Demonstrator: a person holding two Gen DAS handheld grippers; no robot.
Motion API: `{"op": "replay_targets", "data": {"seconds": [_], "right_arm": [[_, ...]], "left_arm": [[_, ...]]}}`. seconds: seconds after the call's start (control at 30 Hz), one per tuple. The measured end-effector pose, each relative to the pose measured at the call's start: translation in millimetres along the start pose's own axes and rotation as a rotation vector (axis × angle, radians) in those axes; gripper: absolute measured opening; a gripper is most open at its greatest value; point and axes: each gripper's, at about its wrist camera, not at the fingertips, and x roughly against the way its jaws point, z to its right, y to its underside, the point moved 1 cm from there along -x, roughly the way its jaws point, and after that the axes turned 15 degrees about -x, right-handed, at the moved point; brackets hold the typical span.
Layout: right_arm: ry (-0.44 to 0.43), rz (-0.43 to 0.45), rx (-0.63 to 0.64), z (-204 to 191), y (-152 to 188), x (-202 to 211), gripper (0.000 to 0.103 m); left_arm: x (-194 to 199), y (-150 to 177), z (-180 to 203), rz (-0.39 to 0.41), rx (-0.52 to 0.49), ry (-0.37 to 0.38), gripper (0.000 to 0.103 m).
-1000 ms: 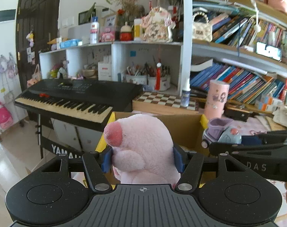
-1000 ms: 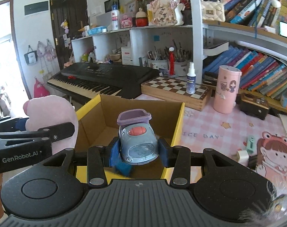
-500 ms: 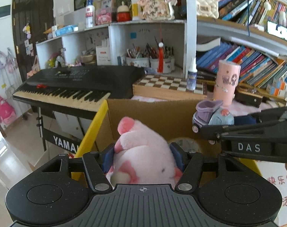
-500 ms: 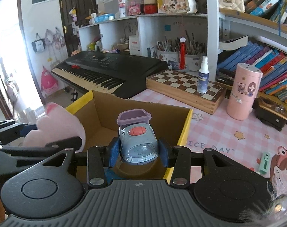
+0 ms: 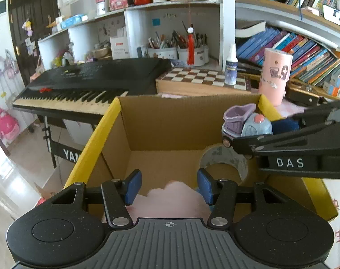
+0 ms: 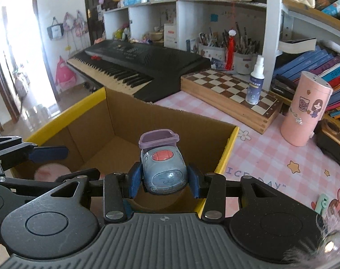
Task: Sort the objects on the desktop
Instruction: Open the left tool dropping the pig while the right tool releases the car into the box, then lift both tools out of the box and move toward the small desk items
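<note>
A cardboard box with yellow flap edges stands open on the desk. My left gripper hangs over its near side. Its jaws are closing, and the blue pads touch nothing. The pink plush toy lies blurred below them inside the box, also seen as the plush under the left fingers. My right gripper is shut on a grey-blue toy car with a purple top, held above the box's right side. The same car shows at the right in the left wrist view.
A roll of tape lies on the box floor. Behind the box are a black keyboard, a chessboard case, a spray bottle and a pink cylinder. Shelves of books rise at the back right.
The pink plush has slipped down out of the left jaws into the box. Both grippers have moved forward and lower over the box. The right one still grips the car.
</note>
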Motion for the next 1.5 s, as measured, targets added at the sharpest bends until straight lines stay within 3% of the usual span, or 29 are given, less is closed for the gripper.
{"op": "replay_targets", "data": {"seconds": [0.27,0.47,0.77,1.5], "right_arm": [[-0.018,-0.048,0.059,-3.7,-6.1,-15.0,0.041],[-0.036,-0.099,0.102,-10.5,-6.2,-26.3,0.041],[-0.019,-0.104,0.115,-11.7,-8.1,-31.6,0.041],[0.038,0.090,-0.049,-5.2,-1.6,37.0,0.041]], "left_arm": [[6.7,-2.2,2.5,0.035,-0.023,-0.016,0.063],[13.5,-3.2,5.5,0.049,-0.053,-0.040,0.065],[19.2,-0.3,4.6,0.041,-0.049,-0.049,0.066],[65.0,8.9,-5.9,0.129,0.002,-0.068,0.067]]}}
